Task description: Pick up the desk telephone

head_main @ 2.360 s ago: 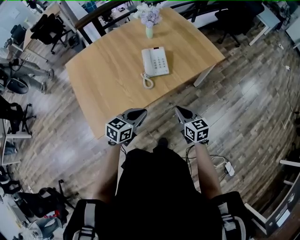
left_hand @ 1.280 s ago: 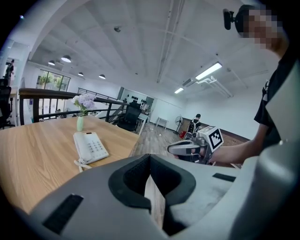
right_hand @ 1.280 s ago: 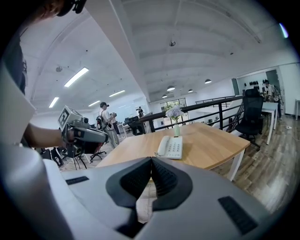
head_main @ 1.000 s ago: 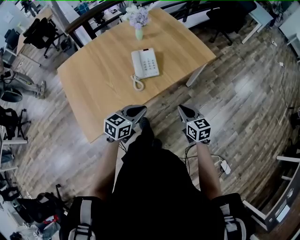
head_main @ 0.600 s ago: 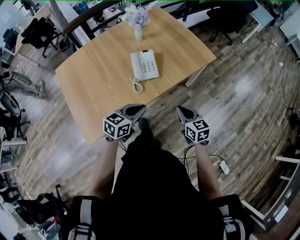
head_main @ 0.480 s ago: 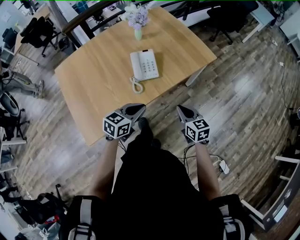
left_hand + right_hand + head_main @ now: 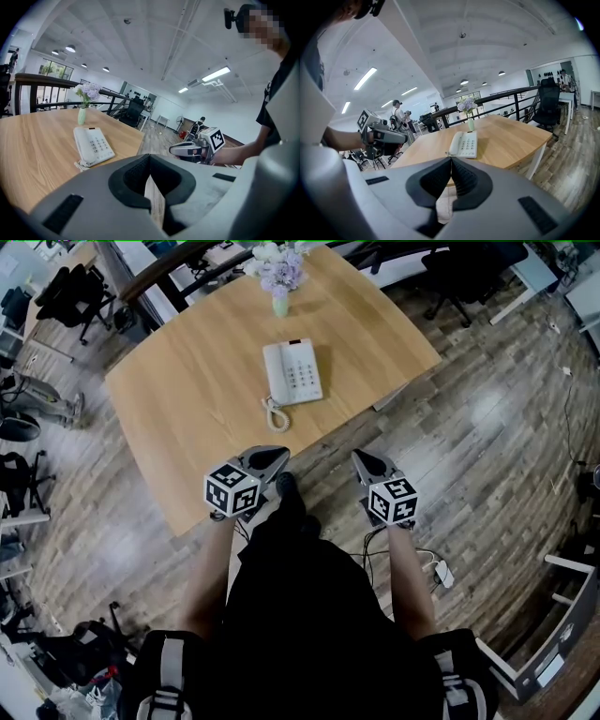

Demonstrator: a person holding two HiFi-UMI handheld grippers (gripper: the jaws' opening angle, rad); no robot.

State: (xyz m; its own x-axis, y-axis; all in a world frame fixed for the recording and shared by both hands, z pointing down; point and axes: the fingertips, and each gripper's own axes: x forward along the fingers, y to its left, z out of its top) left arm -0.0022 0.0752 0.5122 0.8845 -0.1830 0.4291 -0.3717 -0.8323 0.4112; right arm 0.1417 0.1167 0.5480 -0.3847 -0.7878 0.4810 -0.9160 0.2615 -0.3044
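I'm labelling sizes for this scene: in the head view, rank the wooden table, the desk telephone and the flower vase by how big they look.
1. wooden table, by far the largest.
2. desk telephone.
3. flower vase, the smallest, though it stands farther from the camera, which shrinks it somewhat.

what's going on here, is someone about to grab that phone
A person stands at the near edge of a wooden table, holding a claw in each hand. The left claw and right claw are both shut and empty, held well short of the white desk telephone. The phone lies flat on the table, untouched, with a vase of flowers behind it.
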